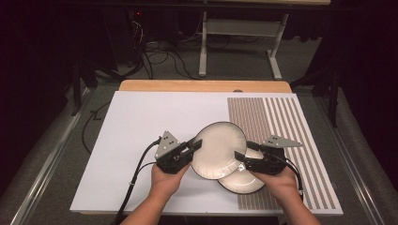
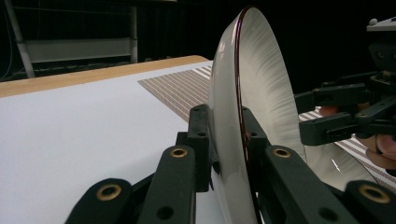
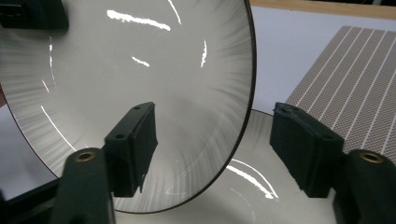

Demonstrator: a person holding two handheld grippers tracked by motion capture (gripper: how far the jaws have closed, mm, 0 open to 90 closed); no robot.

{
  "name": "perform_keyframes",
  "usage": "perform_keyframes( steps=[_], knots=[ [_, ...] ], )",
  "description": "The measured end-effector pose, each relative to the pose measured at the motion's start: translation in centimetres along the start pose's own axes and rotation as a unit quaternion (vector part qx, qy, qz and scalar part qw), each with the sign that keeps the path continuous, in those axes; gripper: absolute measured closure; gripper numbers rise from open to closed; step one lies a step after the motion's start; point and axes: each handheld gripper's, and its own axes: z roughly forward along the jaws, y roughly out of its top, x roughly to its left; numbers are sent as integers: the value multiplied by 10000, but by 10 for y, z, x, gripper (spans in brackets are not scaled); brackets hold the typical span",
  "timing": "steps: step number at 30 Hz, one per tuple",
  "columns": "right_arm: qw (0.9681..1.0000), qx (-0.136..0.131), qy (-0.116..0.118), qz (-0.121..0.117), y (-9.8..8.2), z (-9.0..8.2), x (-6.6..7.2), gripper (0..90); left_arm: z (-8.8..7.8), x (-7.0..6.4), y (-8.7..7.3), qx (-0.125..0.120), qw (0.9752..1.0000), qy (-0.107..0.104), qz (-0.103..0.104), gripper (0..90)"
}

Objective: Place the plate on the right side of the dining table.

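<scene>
Left gripper [image 1: 196, 146] pinches the upper plate's [image 1: 219, 150] rim, tilting it over the lower plate [image 1: 244, 180]; right gripper [image 1: 245, 156] gapes, empty, at their edges.

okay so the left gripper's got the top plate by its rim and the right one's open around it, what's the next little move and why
Probably close the right gripper on the upper plate rim. The left gripper is clamped on that rim and the plate is tilted up over the lower plate, while the right jaws stand open with the rim between them. A second grip would likely steady it before any further lift.
</scene>
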Motion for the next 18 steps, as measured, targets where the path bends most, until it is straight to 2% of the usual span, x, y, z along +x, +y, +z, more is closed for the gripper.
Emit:
perform_keyframes(
  steps=[1, 2, 3, 5, 7, 18],
  knots=[
    [10000, 42, 16, 35, 0, 2, 0, 407, 0, 0, 0, -3, 10000, -2, 5, 799],
    [10000, 42, 16, 35, 0, 2, 0, 407, 0, 0, 0, -8, 10000, -3, 6, 799],
    [9999, 71, 52, 75, 0, 4, -1, 462, 0, 0, 0, -12, 10000, -4, 6, 799],
    [9999, 81, 76, 96, 0, 5, -2, 498, 0, 0, 0, -18, 10000, -5, 5, 799],
    [9997, 92, 100, 216, -1, 5, -1, 608, 1, 0, 0, -14, 10000, -15, 6, 799],
    [9987, 122, 144, 471, -7, 6, -7, 764, 1, -1, -1, -20, 10000, -35, 4, 799]
  ],
)
